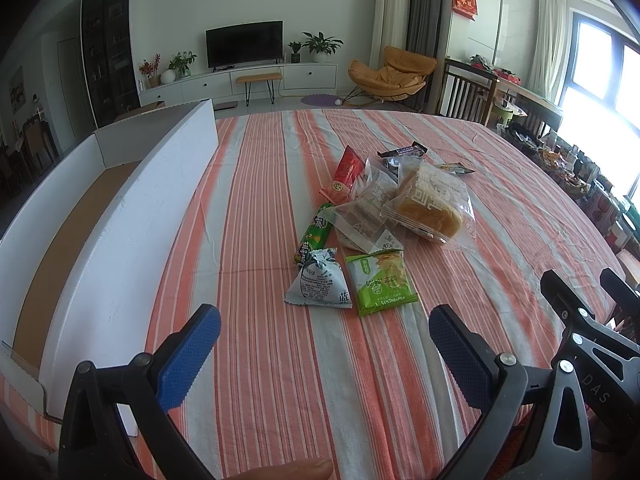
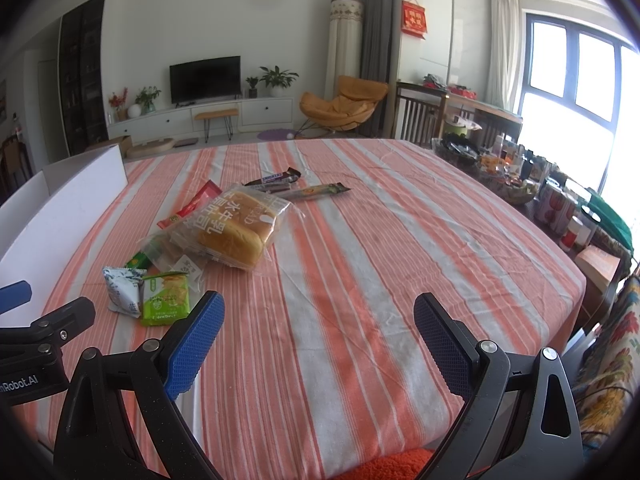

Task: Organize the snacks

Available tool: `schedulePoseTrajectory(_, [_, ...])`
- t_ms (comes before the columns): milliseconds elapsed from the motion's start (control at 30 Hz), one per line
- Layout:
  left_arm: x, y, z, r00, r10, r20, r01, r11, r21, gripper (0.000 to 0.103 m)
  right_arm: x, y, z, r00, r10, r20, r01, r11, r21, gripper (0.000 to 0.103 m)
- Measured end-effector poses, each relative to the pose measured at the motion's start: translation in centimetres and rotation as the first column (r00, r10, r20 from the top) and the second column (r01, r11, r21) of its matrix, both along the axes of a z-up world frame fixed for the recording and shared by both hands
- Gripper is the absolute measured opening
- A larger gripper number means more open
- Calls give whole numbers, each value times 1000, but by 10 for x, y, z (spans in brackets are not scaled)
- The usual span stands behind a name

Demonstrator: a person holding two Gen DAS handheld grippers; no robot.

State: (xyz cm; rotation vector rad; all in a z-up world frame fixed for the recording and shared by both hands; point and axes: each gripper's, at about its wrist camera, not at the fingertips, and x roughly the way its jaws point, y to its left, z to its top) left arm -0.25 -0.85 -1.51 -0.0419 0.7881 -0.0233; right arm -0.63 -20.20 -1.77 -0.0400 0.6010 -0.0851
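Note:
A pile of snacks lies mid-table on the striped cloth: a bagged bread loaf, a green packet, a grey-blue pouch, a green sausage stick, a red packet and a Snickers bar. A white open box stands at the left. My left gripper is open and empty, just short of the green packet. My right gripper is open and empty over bare cloth, right of the pile.
The table's right edge borders a side table crowded with bowls, cans and jars. Wooden chairs stand beyond the far edge. The right gripper's body shows at the lower right of the left wrist view.

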Motion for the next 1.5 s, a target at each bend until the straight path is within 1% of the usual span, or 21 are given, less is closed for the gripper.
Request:
schedulePoseTrajectory(267, [1, -1, -3, 1000, -3, -8, 3, 1000, 0, 103, 0, 0, 0, 1000, 0, 0, 0, 1000, 1, 97])
schedulePoseTrajectory(400, [3, 3, 1, 1000, 5, -9, -5, 1000, 9, 103, 0, -1, 0, 1000, 0, -1, 0, 1000, 5, 97])
schedulePoseTrajectory(500, [7, 18, 9, 999, 33, 2, -33, 999, -5, 103, 1, -6, -2, 1000, -7, -14, 8, 999, 39, 97])
schedulePoseTrajectory(600, [14, 43, 14, 998, 63, -23, -64, 997, -35, 103, 5, -13, -5, 999, -22, -38, 25, 997, 79, 97])
schedulePoseTrajectory(700, [28, 66, 3, 991, 78, -105, -83, 995, -46, 103, 7, -16, -7, 998, -30, -52, 35, 995, 96, 97])
schedulePoseTrajectory(767, [36, 75, -8, 982, 74, -175, -85, 995, -55, 103, 7, -17, -7, 998, -29, -51, 34, 995, 95, 97])
schedulePoseTrajectory(800, [37, 72, -10, 981, 77, -178, -81, 997, -15, 103, 7, -16, -7, 998, -28, -51, 32, 996, 89, 97])
schedulePoseTrajectory(833, [38, 68, -13, 982, 55, -181, -58, 998, -10, 103, 7, -15, -7, 998, -26, -51, 30, 996, 84, 97])
schedulePoseTrajectory(867, [39, 63, -15, 982, 34, -186, -36, 999, -11, 103, 8, -15, -7, 998, -24, -52, 28, 997, 78, 97])
schedulePoseTrajectory(967, [46, 43, -16, 981, -32, -192, 23, 999, -49, 103, 8, -12, -8, 998, -20, -57, 24, 997, 67, 97])
schedulePoseTrajectory(1000, [49, 34, -17, 981, -48, -187, 41, 998, -41, 103, 8, -12, -8, 998, -19, -57, 23, 998, 65, 97])
schedulePoseTrajectory(1067, [62, 17, -22, 982, -58, -177, 59, 998, 2, 103, 8, -12, -8, 998, -20, -56, 24, 997, 67, 97])
schedulePoseTrajectory(1133, [79, 8, -35, 981, -46, -191, 54, 998, 40, 103, 9, -12, -8, 998, -20, -54, 24, 997, 71, 97])
schedulePoseTrajectory(1233, [102, 15, -56, 972, 15, -233, -1, 998, 60, 103, 9, -11, -8, 998, -21, -53, 25, 997, 72, 97])
schedulePoseTrajectory(1267, [105, 22, -62, 966, 36, -255, -22, 998, 55, 103, 9, -12, -8, 998, -21, -51, 25, 997, 75, 97])
schedulePoseTrajectory(1333, [106, 37, -73, 955, 55, -291, -51, 998, 20, 103, 8, -13, -7, 999, -21, -48, 25, 996, 86, 97])
schedulePoseTrajectory(1367, [104, 43, -76, 952, 62, -300, -59, 998, 20, 103, 8, -15, -7, 999, -21, -49, 26, 995, 94, 97])
schedulePoseTrajectory(1433, [101, 48, -81, 949, 57, -311, -46, 998, 43, 103, 10, -16, -8, 998, -21, -58, 27, 994, 105, 97])
schedulePoseTrajectory(1467, [99, 50, -82, 954, 43, -297, -36, 999, 30, 103, 11, -16, -9, 998, -20, -65, 27, 994, 108, 97])
schedulePoseTrajectory(1500, [98, 51, -83, 956, 35, -291, -27, 999, 33, 103, 13, -16, -10, 997, -18, -74, 26, 994, 110, 97])
